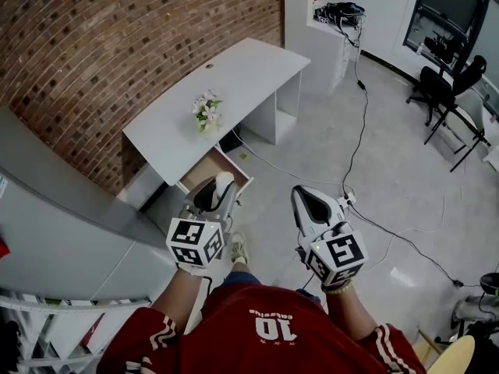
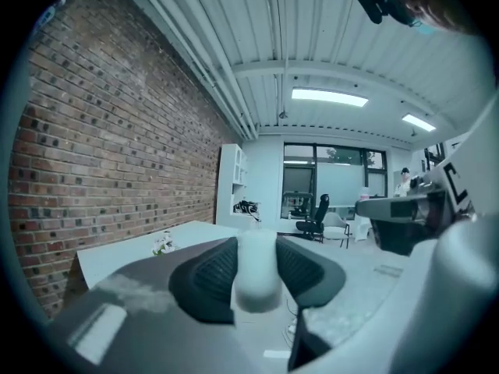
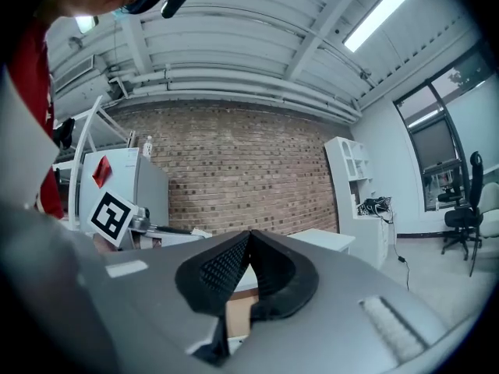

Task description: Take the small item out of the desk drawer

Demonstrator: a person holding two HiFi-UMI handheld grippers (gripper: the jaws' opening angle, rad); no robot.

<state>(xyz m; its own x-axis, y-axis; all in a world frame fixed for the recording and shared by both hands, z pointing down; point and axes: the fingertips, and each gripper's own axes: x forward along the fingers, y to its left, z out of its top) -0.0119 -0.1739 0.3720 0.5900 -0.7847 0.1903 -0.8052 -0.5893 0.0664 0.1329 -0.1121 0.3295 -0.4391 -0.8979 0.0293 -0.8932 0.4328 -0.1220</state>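
Left gripper, centre-left of the head view, is clamped on a small white cylinder whose long axis runs up-frame between the pads. It sits at the front edge of the open drawer below the white desk, so the item looks already lifted out. Right gripper, right of centre, has its jaws together and empty; the flower sprig and floor cable are well apart and seem no obstruction.

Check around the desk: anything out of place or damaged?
The desk drawer stands pulled open. A black cable trails loose across the floor. The left gripper grips a small white item. Nothing looks spilled or damaged.
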